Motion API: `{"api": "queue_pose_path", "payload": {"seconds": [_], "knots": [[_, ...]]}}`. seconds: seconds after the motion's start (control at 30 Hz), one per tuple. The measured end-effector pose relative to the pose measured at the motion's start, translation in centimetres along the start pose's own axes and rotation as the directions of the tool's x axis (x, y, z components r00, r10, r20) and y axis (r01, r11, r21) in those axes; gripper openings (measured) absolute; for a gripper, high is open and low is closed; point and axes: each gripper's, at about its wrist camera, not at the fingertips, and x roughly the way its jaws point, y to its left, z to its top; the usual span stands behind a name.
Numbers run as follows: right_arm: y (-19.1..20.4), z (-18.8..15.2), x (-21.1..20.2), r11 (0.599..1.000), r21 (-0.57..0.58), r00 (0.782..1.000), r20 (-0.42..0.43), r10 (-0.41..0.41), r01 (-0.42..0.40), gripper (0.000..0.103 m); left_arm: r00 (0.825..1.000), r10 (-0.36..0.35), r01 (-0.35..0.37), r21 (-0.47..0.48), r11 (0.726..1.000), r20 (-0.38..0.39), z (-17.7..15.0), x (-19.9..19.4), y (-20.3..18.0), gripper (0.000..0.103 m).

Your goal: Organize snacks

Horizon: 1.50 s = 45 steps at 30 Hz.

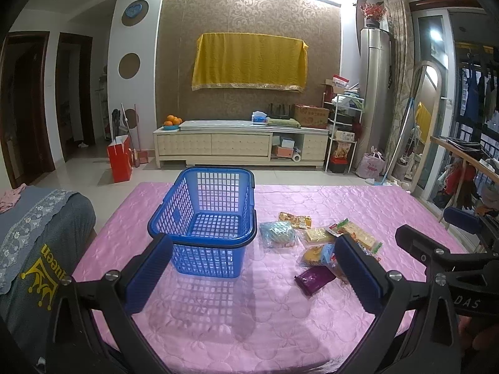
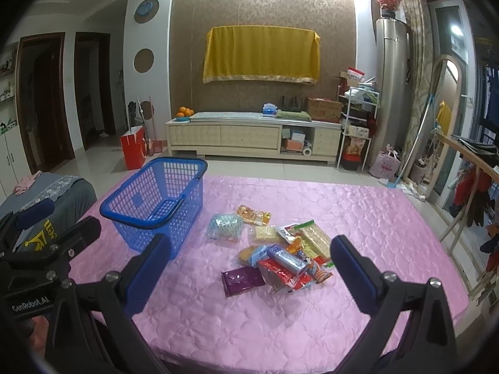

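Observation:
An empty blue plastic basket [image 1: 205,218] stands on the pink quilted table [image 1: 249,311], its handle folded down; it also shows in the right wrist view [image 2: 156,199]. A pile of several snack packets [image 2: 280,249] lies to its right, among them a purple packet [image 2: 241,279], a red packet [image 2: 280,272] and a clear bag of blue sweets [image 2: 226,226]. The pile shows in the left wrist view [image 1: 315,243]. My left gripper [image 1: 252,272] is open and empty, just in front of the basket. My right gripper [image 2: 249,272] is open and empty, above the table before the pile.
A grey covered seat [image 1: 37,237] stands left of the table. Beyond the far edge is tiled floor, a red bag [image 1: 120,162] and a cream TV cabinet [image 1: 240,143]. A wooden rail with clothes [image 2: 467,168] runs along the right.

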Motion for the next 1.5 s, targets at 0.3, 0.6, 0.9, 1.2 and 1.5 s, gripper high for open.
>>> {"api": "queue_pose_path", "payload": {"seconds": [0.3,0.6,0.9,1.2,1.5], "knots": [[0.00,-0.12,0.04,1.000,0.002,1.000,-0.009,0.005,-0.005,0.103,1.000,0.000,0.000,0.001,1.000,-0.001,-0.20,-0.11,0.01,0.103],[0.14,-0.25,0.06,1.000,0.002,1.000,-0.014,0.006,-0.006,0.103,1.000,-0.001,0.001,-0.001,1.000,-0.004,-0.20,-0.06,0.04,0.103],[0.16,-0.41,0.09,1.000,0.004,1.000,-0.015,0.012,-0.012,0.103,1.000,-0.001,0.001,-0.001,1.000,-0.004,-0.27,-0.07,0.02,0.103],[0.23,-0.38,0.22,1.000,0.004,1.000,-0.019,0.016,-0.016,0.103,1.000,-0.001,0.001,-0.003,1.000,-0.006,-0.42,-0.12,0.08,0.103],[0.36,-0.48,0.36,1.000,0.006,0.999,-0.025,0.021,-0.020,0.103,1.000,-0.002,0.002,-0.004,1.000,-0.009,-0.49,-0.09,0.05,0.103]]}}
